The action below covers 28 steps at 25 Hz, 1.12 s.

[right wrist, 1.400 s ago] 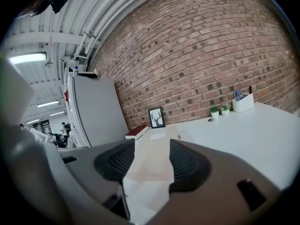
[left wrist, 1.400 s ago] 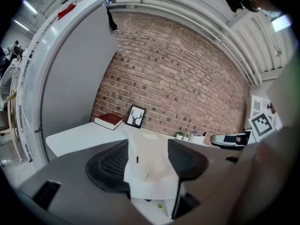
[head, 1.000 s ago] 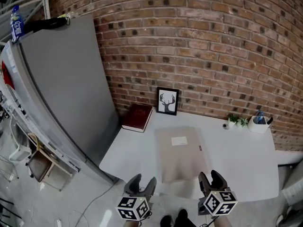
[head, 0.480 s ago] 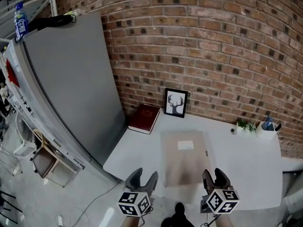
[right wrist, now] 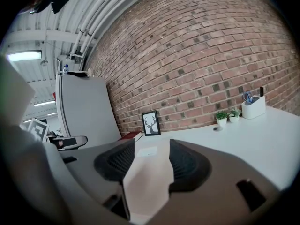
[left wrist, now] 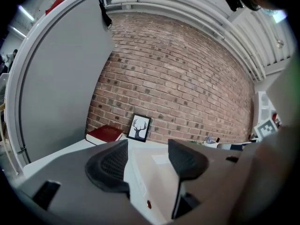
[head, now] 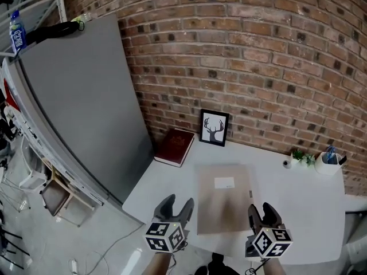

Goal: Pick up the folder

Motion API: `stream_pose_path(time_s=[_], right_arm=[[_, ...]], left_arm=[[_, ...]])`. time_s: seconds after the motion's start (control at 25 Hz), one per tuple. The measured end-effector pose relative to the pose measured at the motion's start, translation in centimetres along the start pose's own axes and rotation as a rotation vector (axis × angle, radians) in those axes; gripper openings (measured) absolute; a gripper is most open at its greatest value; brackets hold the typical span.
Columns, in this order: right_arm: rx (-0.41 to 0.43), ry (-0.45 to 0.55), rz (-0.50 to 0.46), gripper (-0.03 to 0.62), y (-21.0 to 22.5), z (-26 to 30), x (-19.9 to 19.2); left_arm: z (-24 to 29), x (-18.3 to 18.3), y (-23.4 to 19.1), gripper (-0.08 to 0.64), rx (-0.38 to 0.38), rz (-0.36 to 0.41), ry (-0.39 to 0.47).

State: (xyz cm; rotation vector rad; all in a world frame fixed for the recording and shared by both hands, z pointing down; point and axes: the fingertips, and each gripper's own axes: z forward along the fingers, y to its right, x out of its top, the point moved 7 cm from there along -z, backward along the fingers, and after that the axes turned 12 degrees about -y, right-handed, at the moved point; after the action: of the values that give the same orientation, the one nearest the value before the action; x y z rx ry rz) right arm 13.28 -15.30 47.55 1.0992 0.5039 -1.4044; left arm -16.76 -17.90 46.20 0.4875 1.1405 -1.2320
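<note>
A flat beige folder (head: 223, 202) with a white label (head: 224, 183) lies on the white table (head: 298, 211), its near edge by the table's front edge. My left gripper (head: 175, 207) hovers open at the folder's near left corner, apart from it. My right gripper (head: 262, 211) hovers open at the near right corner. In the left gripper view the folder (left wrist: 154, 175) shows through the gap of the open left gripper (left wrist: 147, 156). In the right gripper view the folder (right wrist: 149, 175) runs away between the open jaws of the right gripper (right wrist: 151, 161). Neither gripper holds anything.
A dark red book (head: 174, 146) and a framed deer picture (head: 214, 128) stand at the back left against the brick wall. Small plants (head: 301, 156) and a white pen holder (head: 331, 162) sit at the back right. A tall grey cabinet (head: 80, 107) flanks the table's left side.
Both grippers have moved forward toward the table and now reach the folder's near corners. Their jaws stayed open. The folder has not moved.
</note>
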Motion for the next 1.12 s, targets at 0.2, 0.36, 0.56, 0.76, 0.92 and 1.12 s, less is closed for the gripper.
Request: stream_pose_path(time_s=[0.2,0.36,0.56,0.76,0.92,1.12], right_arm=[[0.014,-0.015,0.009,0.218,1.2,1.5,0.5],[0.015,-0.027,0.024,0.218,2.3,2.3,0.7],[0.019,-0.029,0.026,0.218,3.2,2.9,1.2],[0.011,-0.041,0.034,0.218,3.9,3.3,1.2],[0.01,-0.049,0.039,0.218,4.2,3.3,0.9],[0.0,-0.049,0.051,0.216,4.8,2.9,0.8]], left_arm=[[2.8,1.1,-0.1,0.245,0.009,0.027,-0.013],[5.3,1.0,-0.3,0.245,0.018,0.012,-0.043],[8.5,0.0,-0.8,0.245,0.02,-0.069,-0.108],[11.7,-1.8,-1.0,0.245,0.01,-0.087,-0.22],[13.4,-3.6,-1.3,0.245,0.014,-0.11,-0.3],[14.5,-5.3,-1.3,0.247,-0.005,-0.165,-0.375]])
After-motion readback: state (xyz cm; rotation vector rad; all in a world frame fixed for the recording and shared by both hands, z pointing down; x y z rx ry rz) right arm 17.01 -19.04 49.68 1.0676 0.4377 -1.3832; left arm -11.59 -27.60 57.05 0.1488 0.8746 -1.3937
